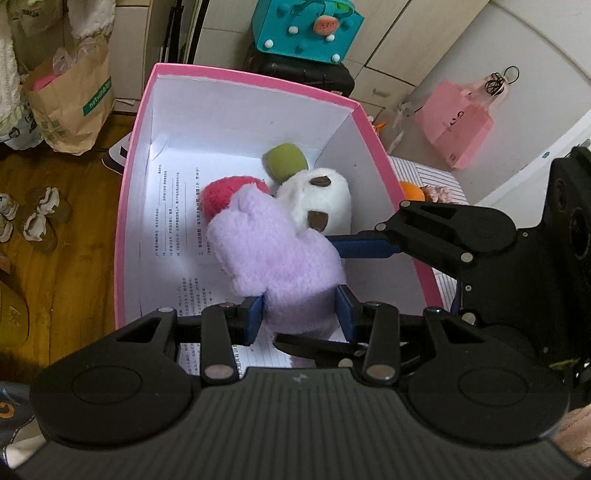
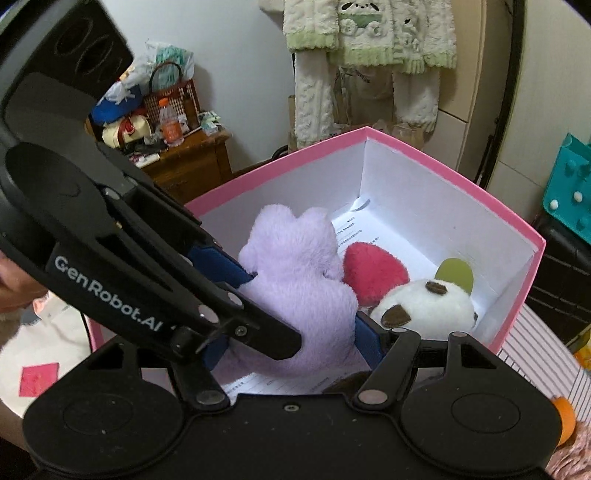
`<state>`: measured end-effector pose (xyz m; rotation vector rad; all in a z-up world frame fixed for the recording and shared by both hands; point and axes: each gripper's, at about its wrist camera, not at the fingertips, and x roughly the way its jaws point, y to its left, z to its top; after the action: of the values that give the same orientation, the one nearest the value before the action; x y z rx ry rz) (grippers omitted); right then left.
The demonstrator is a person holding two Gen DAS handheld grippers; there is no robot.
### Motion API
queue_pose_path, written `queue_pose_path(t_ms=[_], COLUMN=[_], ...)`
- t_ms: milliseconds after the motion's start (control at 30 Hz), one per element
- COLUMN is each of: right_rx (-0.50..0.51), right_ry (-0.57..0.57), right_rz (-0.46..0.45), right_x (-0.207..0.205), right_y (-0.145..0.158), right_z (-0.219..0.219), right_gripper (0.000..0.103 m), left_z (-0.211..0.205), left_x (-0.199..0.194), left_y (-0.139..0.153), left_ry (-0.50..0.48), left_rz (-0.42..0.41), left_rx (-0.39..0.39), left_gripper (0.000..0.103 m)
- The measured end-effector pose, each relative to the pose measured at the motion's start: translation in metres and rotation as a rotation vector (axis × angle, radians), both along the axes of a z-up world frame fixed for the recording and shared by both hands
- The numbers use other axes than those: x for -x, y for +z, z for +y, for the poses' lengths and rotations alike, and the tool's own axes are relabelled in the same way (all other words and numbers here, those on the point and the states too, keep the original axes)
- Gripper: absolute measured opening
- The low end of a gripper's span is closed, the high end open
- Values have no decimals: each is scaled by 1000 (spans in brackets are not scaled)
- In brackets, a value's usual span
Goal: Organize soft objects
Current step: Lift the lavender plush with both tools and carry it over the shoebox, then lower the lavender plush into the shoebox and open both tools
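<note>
A pink box with white inside walls holds a white plush with brown patches, a red plush part and a green part. My left gripper is shut on a lilac plush toy and holds it over the box. My right gripper is shut on the same lilac plush from the other side. The pink box, white plush and red part also show in the right wrist view. The right gripper's blue finger reaches in from the right.
Printed paper sheets line the box floor. A brown paper bag and shoes sit on the wooden floor at left. A teal box and pink bag stand behind. A striped cloth with an orange object lies at right.
</note>
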<state>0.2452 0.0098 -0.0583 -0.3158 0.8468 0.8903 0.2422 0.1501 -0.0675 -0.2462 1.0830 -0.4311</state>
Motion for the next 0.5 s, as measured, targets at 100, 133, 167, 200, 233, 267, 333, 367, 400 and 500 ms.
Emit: queue_pose_path(t_ms=[100,133,167,200,233,267,333,367,400,500], right_rx=[32,41,46,51,58,64,76,80,80,95], right_ry=[3,5,4,9,18,28,40,42,40,40], right_rz=[0,-1,9,23,19,7,0,-1,2,-2], right_x=[-3,-3,-3,-1,1,3,3,1,-1,-6], right_y=[-1,0,1,3,4,4,4,4,3,1], right_z=[2,2,2,1,1,1,3,3,3,4], right_gripper=[75,75,75,75,75,75,75,76,76,77], left_z=[-2,-2,-2,-3,-3,-4,-4,-5,-6,-8], left_x=[1,2,4,6,8,10,10,9,9,9], left_y=[0,0,0,1,1,2,3,3,4,4], left_ry=[5,8,7,1,0,1,1,-6,-9,-1], left_rz=[-1,2,5,7,3,-3,-5,-10,-21,-24], left_rx=[-2,5,11,12,10,4,-5,-15,-29,-56], left_gripper=[39,39,39,39,39,39,40,40,40,39])
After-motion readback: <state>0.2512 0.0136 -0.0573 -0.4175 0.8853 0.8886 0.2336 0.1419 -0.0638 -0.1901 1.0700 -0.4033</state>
